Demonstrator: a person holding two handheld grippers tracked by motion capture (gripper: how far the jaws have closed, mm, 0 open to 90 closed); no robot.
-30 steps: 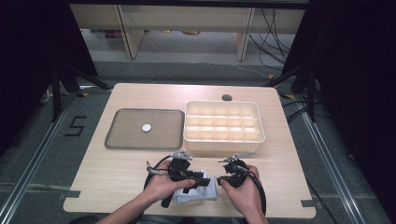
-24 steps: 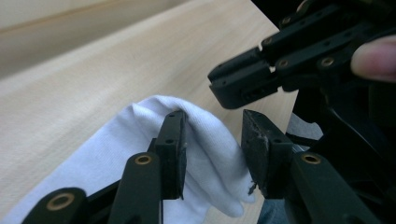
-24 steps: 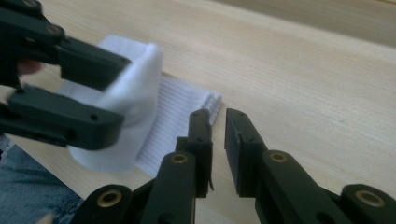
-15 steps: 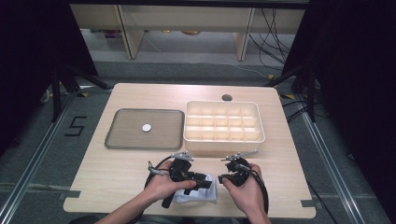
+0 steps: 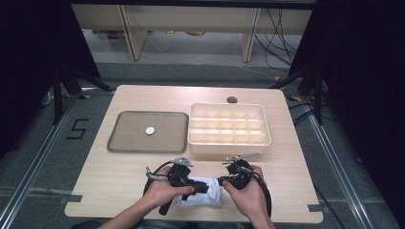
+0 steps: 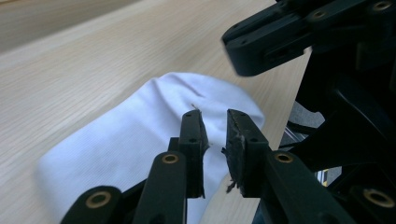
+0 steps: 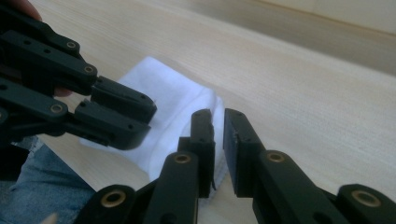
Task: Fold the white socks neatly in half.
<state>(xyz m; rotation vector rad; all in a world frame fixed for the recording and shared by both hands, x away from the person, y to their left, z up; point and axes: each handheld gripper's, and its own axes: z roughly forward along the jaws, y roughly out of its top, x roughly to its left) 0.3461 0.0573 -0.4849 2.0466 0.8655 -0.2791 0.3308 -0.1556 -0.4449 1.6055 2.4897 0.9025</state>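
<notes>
Since the earlier frames both hands have kept their station at the near edge of the table (image 5: 119, 191); the one change is in the left gripper (image 5: 203, 187), whose jaws have just been closing.

Left to right: a flat grey tray (image 5: 124, 140) carries a small white disc (image 5: 150, 130), well apart from the work. Next to it stands a cream compartment box (image 5: 229, 143), its cells apparently empty, though the high view is too coarse to be sure. Neither is touched.

The work lies nearer the person: a white cloth (image 5: 206, 199), folded flat on the table between the two hands. The left gripper reaches across it from the left. In the left gripper view its jaws stand a narrow gap apart over the cloth (image 6: 140, 140), with nothing visibly pinched between them. The right gripper (image 5: 222, 181) meets the cloth at its right edge; the right gripper view shows its jaws nearly together at the folded border (image 7: 177, 102), and whether fabric is actually nipped there cannot be told.

Judgement: the two tools face each other so that one can steady the cloth while the other takes an edge.

The high view gives the layout; the gripper views give the jaw gaps.
</notes>
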